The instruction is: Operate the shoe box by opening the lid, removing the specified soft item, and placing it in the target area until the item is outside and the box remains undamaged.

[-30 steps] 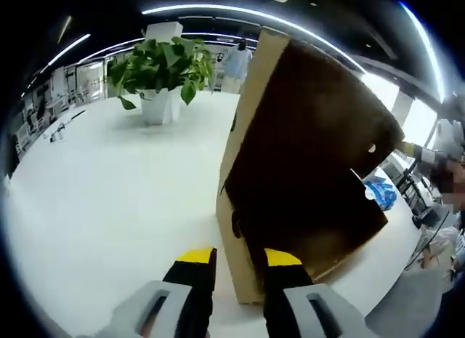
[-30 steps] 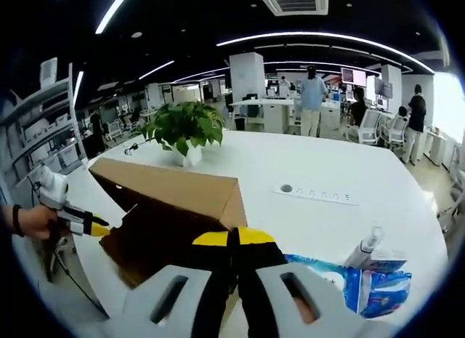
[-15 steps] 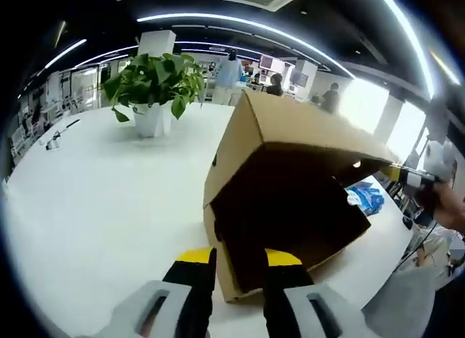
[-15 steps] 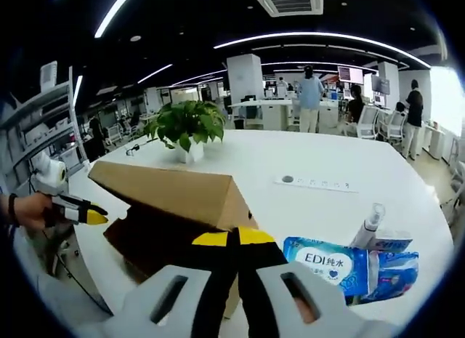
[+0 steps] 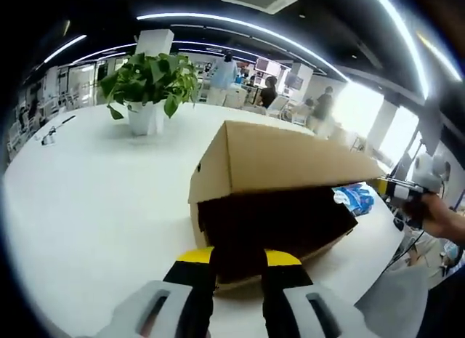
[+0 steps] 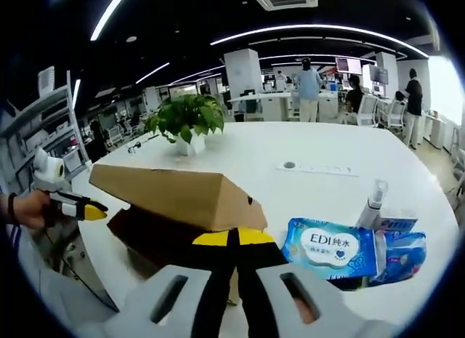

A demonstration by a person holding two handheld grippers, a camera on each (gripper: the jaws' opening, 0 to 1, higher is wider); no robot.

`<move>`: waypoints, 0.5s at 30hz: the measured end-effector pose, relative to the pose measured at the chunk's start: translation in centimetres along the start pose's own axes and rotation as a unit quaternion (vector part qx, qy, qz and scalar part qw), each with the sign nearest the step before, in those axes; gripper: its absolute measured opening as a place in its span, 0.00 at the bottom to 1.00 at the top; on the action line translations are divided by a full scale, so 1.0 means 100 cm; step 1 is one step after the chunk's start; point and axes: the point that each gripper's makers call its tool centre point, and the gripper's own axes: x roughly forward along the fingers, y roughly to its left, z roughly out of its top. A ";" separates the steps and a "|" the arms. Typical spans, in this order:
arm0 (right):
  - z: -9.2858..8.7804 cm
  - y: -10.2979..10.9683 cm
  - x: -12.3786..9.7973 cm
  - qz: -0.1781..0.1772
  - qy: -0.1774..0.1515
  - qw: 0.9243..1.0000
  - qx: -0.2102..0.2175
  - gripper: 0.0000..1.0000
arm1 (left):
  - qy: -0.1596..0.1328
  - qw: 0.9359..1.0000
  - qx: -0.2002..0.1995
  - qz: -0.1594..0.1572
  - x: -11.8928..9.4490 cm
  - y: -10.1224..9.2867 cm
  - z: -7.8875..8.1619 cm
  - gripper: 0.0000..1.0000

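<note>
A: Where is the shoe box (image 5: 283, 200) and how does it look?

B: In the left gripper view it sits centre frame on the white table (image 5: 94, 200), plain brown cardboard. Its lid (image 5: 290, 160) is hinged partway up, so the top slopes over a dark opening that faces the camera. What lies inside is too dark to tell.

A: And from the other side?

B: In the right gripper view the shoe box (image 6: 174, 207) is at lower left of centre. The lid (image 6: 171, 196) shows as a tan wedge above a dark brown base.

A: The tools?

B: The left gripper (image 5: 240, 262) rises from the bottom of its own view, yellow-tipped jaws standing apart with a gap between them, gripping nothing, just in front of the box's near edge. It also shows at the left edge of the right gripper view (image 6: 87, 209), held by a hand (image 6: 25, 207). The right gripper (image 6: 234, 240) has its black jaws pressed together at the lid's near corner; whether cardboard is pinched between them I cannot tell. In the left gripper view it (image 5: 385, 187) appears at the right edge, tip at the lid's far corner.

A: What does one view add?

B: The right gripper view shows a blue pack of tissues (image 6: 334, 247) at lower right, printed "EDI", with a small bottle (image 6: 372, 211) upright beside it. The left gripper view catches only a blue scrap of those tissues (image 5: 356, 198) behind the box. A potted plant (image 5: 149, 87) stands upper left there, and upper left of centre in the other (image 6: 185, 123). People (image 6: 312, 87) stand in the far office.
</note>
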 end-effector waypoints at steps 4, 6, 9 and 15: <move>-0.014 -0.001 -0.001 0.001 0.011 1.000 0.011 0.00 | 0.011 1.000 0.003 0.003 -0.001 0.002 -0.006 0.24; -0.017 0.000 -0.002 0.001 0.014 1.000 0.012 0.00 | 0.010 1.000 -0.001 0.004 -0.001 0.004 -0.008 0.24; -0.025 0.001 -0.001 0.003 0.019 1.000 0.024 0.00 | 0.011 1.000 -0.007 0.006 -0.003 0.003 -0.013 0.24; -0.036 0.003 0.001 0.006 0.029 0.999 0.034 0.00 | 0.013 1.000 -0.009 0.005 -0.003 0.004 -0.017 0.24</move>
